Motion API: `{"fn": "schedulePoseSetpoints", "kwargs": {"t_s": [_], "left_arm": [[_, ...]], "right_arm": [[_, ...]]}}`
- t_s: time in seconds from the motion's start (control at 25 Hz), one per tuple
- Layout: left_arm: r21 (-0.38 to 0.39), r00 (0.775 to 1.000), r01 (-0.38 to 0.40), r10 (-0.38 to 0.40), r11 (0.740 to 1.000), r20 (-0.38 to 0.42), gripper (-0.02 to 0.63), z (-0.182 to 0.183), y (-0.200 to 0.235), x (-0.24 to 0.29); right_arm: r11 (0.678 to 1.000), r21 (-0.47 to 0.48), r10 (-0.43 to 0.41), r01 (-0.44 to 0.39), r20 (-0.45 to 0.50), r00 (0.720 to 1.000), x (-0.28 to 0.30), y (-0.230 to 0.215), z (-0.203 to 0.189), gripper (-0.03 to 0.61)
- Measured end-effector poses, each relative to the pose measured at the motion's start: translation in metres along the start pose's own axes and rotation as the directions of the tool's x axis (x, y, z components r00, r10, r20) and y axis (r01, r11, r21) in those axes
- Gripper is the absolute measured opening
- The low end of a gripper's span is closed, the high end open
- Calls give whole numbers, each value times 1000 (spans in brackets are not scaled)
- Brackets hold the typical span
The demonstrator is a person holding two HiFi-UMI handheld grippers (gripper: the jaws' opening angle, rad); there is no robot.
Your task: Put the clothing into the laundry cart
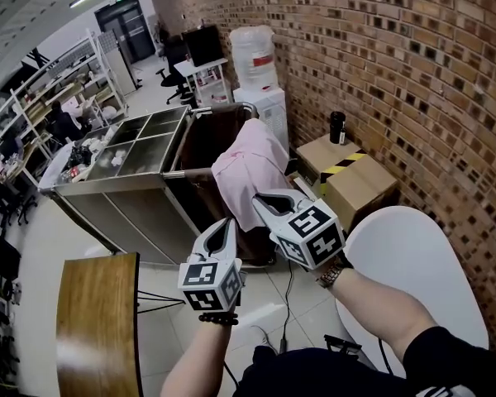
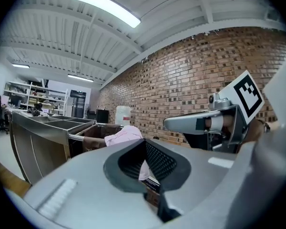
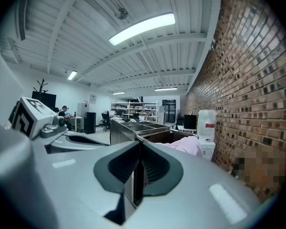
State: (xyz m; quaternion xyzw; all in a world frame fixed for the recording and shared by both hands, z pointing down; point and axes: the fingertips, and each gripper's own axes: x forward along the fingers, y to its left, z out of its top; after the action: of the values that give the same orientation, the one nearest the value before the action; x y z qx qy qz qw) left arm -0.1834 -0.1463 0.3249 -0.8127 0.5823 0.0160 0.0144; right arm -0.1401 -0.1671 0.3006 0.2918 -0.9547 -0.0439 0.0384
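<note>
The left gripper (image 1: 224, 227) is pointing level toward the laundry cart (image 1: 200, 143), jaws together, empty; the pink clothing (image 1: 250, 165) is draping over the cart's near right corner; the right gripper (image 1: 263, 201) is pointing level beneath it, jaws together, empty

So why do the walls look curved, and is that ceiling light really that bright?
Head view: the wide lens bows the brick wall. Left gripper view: a dark round rim frames the picture, and the strip light burns out to plain white. Right gripper view: the same rim, and its strip light glares too.
</note>
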Motion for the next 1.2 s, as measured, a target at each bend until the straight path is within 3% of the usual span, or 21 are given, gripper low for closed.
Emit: {"fn": "schedulePoseSetpoints", "kwargs": {"t_s": [0.76, 1.2], "left_arm": [[28, 999, -2, 0, 1000, 40, -2, 15, -58, -34], [44, 999, -1, -1, 999, 40, -2, 15, -61, -35]], "right_arm": [[1000, 2, 11, -11, 112, 994, -69, 34, 3, 2], [1000, 10, 12, -13, 137, 991, -80, 43, -3, 0]]}}
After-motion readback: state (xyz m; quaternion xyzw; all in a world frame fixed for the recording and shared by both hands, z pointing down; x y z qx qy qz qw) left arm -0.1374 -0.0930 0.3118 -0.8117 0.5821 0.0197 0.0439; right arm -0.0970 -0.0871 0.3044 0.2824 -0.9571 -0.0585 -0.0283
